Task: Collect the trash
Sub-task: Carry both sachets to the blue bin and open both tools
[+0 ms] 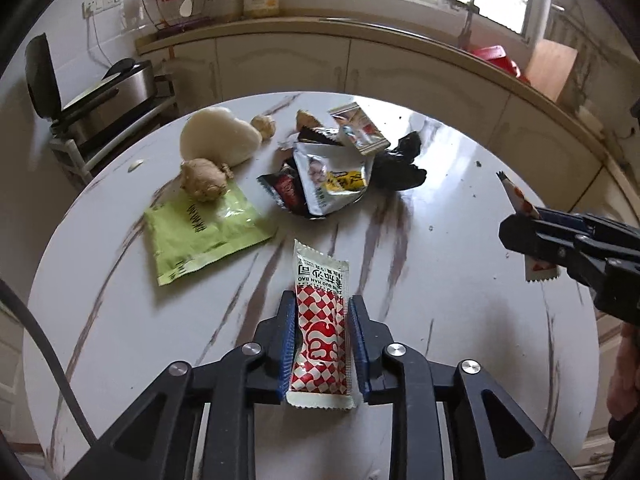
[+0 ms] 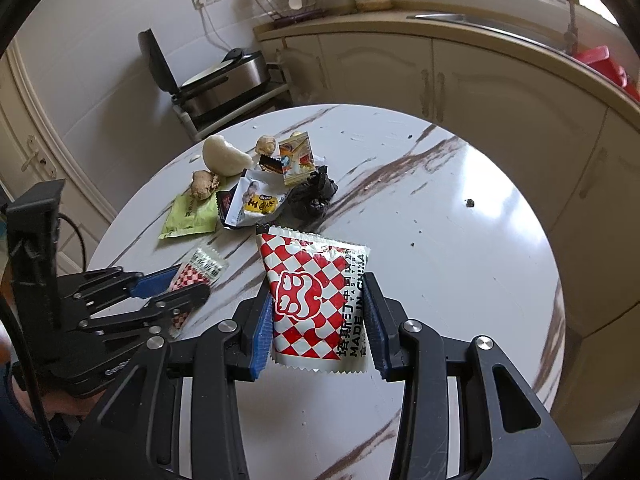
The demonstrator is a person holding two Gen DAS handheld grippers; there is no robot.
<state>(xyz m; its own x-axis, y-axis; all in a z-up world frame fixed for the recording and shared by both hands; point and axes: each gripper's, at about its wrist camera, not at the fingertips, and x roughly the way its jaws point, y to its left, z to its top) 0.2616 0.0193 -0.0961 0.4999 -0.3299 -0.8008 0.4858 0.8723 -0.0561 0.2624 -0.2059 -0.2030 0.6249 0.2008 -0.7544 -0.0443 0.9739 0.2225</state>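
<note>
My left gripper (image 1: pixel 320 308) is shut on a narrow red-and-white checked sachet (image 1: pixel 320 320) and holds it above the round marble table (image 1: pixel 460 320). My right gripper (image 2: pixel 318 288) is shut on a wider red-and-white checked packet (image 2: pixel 316 296), also above the table. Each gripper shows in the other's view: the right one (image 1: pixel 520 232) with its packet edge-on, the left one (image 2: pixel 176 284) with its sachet. Further back lie a green pouch (image 1: pixel 204 232), a heap of silver and dark wrappers (image 1: pixel 328 176) and a crumpled black bag (image 1: pixel 400 164).
A white radish piece (image 1: pixel 216 136), ginger (image 1: pixel 204 180) and a smaller ginger knob (image 1: pixel 264 124) lie at the table's back left. Crumbs dot the right side. Kitchen cabinets (image 1: pixel 360 68) curve behind the table, and an open grill appliance (image 1: pixel 100 92) stands on a rack at left.
</note>
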